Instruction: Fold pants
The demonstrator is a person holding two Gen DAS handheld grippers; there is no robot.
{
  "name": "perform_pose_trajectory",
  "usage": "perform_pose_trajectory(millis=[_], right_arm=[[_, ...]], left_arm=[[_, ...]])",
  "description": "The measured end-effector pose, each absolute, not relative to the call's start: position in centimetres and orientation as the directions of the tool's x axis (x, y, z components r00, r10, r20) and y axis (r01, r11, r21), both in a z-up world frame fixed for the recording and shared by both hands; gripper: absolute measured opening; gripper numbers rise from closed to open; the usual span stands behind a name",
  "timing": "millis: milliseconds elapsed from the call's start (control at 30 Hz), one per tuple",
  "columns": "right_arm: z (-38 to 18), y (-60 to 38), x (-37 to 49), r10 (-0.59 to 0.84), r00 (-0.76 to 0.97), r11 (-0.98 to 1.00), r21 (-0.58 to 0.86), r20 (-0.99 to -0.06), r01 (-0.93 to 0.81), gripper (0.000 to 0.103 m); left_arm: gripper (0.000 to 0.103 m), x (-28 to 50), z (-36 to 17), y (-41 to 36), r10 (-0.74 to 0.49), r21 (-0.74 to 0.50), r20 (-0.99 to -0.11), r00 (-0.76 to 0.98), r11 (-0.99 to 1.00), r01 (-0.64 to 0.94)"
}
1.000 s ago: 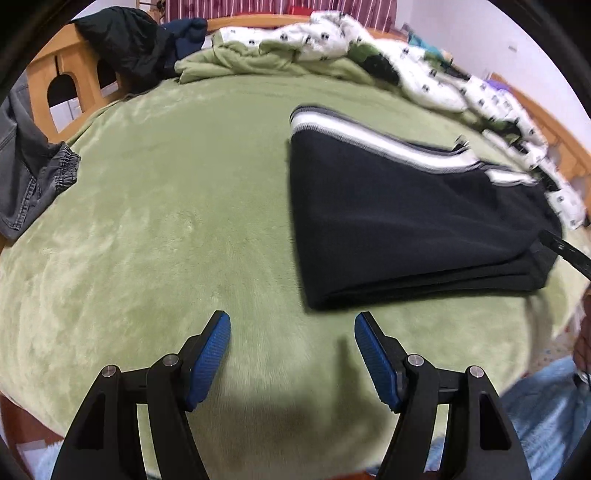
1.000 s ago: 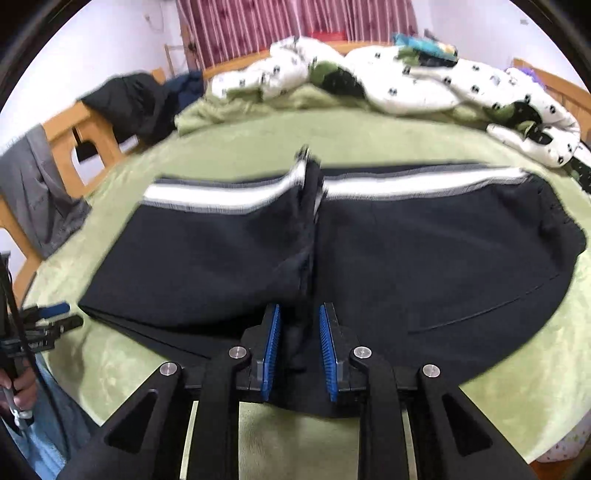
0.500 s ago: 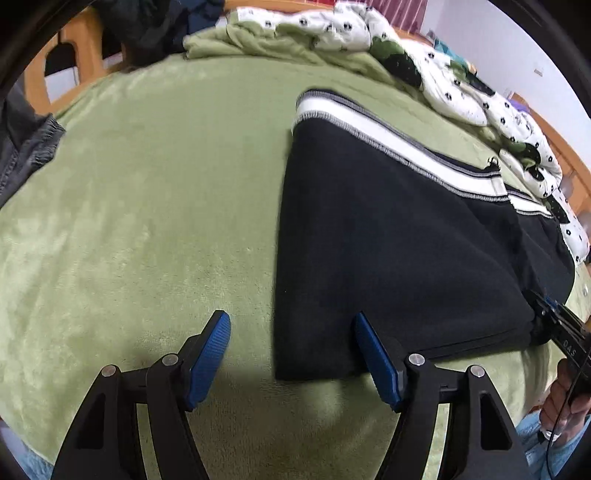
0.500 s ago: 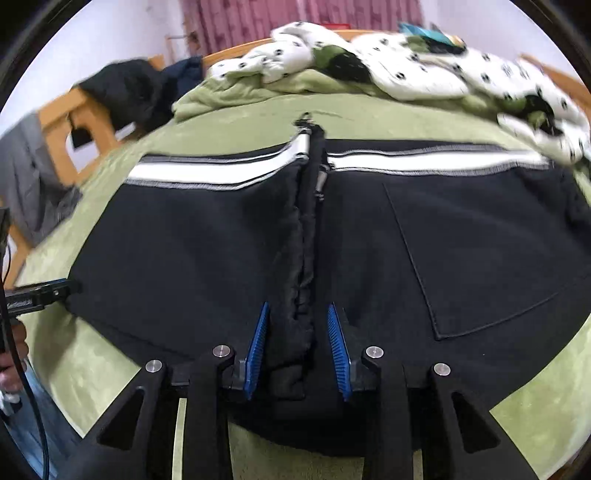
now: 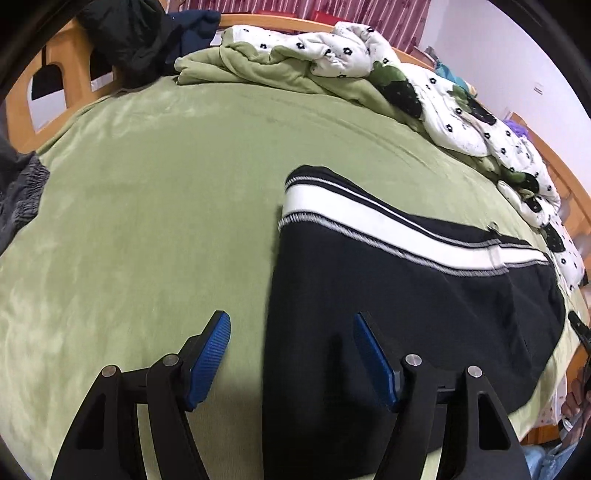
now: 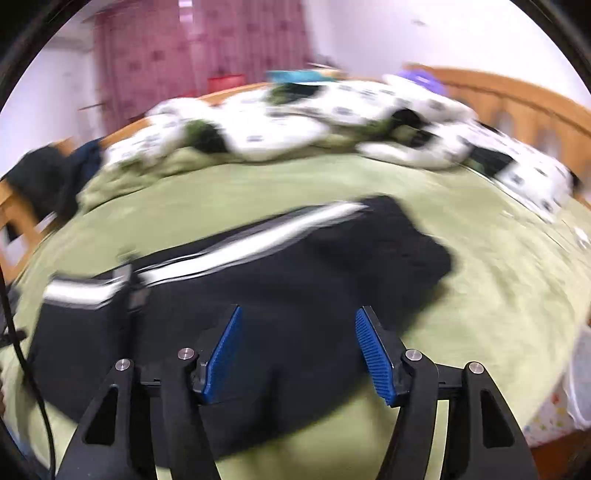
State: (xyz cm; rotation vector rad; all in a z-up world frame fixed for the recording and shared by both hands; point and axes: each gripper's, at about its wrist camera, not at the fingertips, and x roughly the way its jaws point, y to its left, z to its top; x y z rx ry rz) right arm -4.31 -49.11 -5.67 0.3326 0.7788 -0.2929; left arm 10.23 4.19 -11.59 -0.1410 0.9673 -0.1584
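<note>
Black pants (image 5: 406, 295) with a white striped waistband lie folded flat on the green blanket (image 5: 147, 221). My left gripper (image 5: 291, 321) straddles their near left edge: one pad over the blanket, the other over the cloth. Its jaws are closing slightly and the pads do not press on the fabric. In the blurred right wrist view, my right gripper (image 6: 300, 314) hovers over the near part of the pants (image 6: 295, 266). Its jaws are opening, with only flat cloth beneath and nothing pinched.
A white patterned quilt (image 5: 461, 110) and a bunched green blanket run along the far side of the bed. Dark clothes (image 5: 136, 33) hang on the wooden bed frame (image 5: 55, 70). A grey garment (image 5: 18, 192) lies at the left edge. A person's hand (image 5: 574, 400) shows at far right.
My right gripper let go of the pants' raised middle ridge, opened wide and swung to the right. My left gripper moved in from the bare blanket over the pants' left edge.
</note>
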Motion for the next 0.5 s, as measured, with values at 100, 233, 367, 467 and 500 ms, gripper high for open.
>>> perform_pose_trajectory(millis=[100, 233, 367, 467, 500], right_arm=[[-8.5, -53.6, -3.8, -0.106, 0.646, 0.854, 0.264, -0.756, 0.449, 0.063], [-10.9, -54.7, -2.5, -0.05, 0.645, 0.832, 0.326, -0.762, 0.45, 0.063], [-12.7, -55.8, 0.4, -0.015, 0.63, 0.806, 0.363, -0.777, 0.468, 0.063], [-13.8, -57.1, 2.6, 0.03, 0.622, 0.782, 0.406, -0.783, 0.474, 0.065], [-14.3, -57.7, 3.2, 0.035, 0.621, 0.767, 0.42, -0.783, 0.486, 0.066]], left_arm=[[0.066, 12.8, -12.7, 3.9, -0.198, -0.17, -0.805, 0.56, 0.98, 0.103], [0.066, 15.6, -15.0, 4.6, -0.334, -0.321, -0.814, 0.475, 0.941, 0.111], [0.066, 16.7, -16.0, 4.6, -0.382, -0.362, -0.8, 0.464, 0.922, 0.136], [0.058, 17.0, -16.1, 4.1, -0.41, -0.375, -0.789, 0.458, 0.911, 0.169], [0.053, 17.2, -16.1, 4.1, -0.419, -0.383, -0.784, 0.457, 0.907, 0.176]])
